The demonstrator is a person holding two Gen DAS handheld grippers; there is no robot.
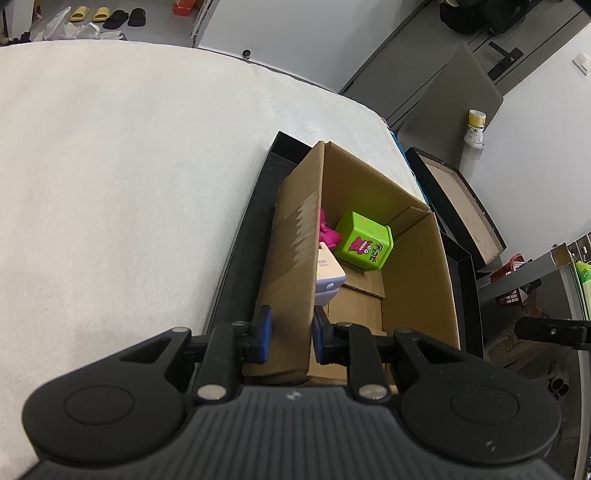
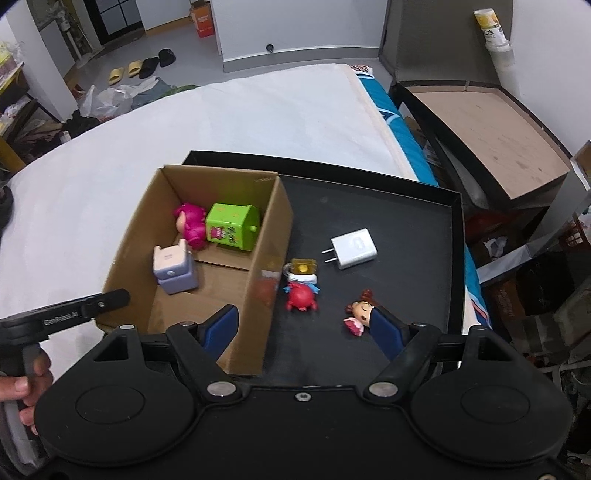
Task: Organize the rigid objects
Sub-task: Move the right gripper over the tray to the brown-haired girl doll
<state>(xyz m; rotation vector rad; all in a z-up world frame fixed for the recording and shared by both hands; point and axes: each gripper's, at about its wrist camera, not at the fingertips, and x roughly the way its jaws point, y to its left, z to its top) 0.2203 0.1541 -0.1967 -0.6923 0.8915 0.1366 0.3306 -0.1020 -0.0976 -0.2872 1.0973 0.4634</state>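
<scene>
A cardboard box (image 2: 266,243) stands in a black tray (image 2: 406,229) on a white bed. Inside it lie a green cube toy (image 2: 231,227), a pink figure (image 2: 192,225) and a lilac toy (image 2: 171,267). My left gripper (image 1: 290,332) is shut on the box's left wall (image 1: 291,258); the green cube (image 1: 364,242) and lilac toy (image 1: 328,275) show there too. My right gripper (image 2: 303,328) is open above the tray. On the tray lie a red figure (image 2: 301,293), a white charger (image 2: 352,248) and a small doll (image 2: 360,312) by the right finger.
A second open black box with a brown bottom (image 2: 491,125) stands right of the bed. A bottle (image 2: 493,29) stands behind it. Slippers (image 2: 140,66) and bags lie on the floor beyond the bed. The white bed surface (image 1: 129,166) stretches left.
</scene>
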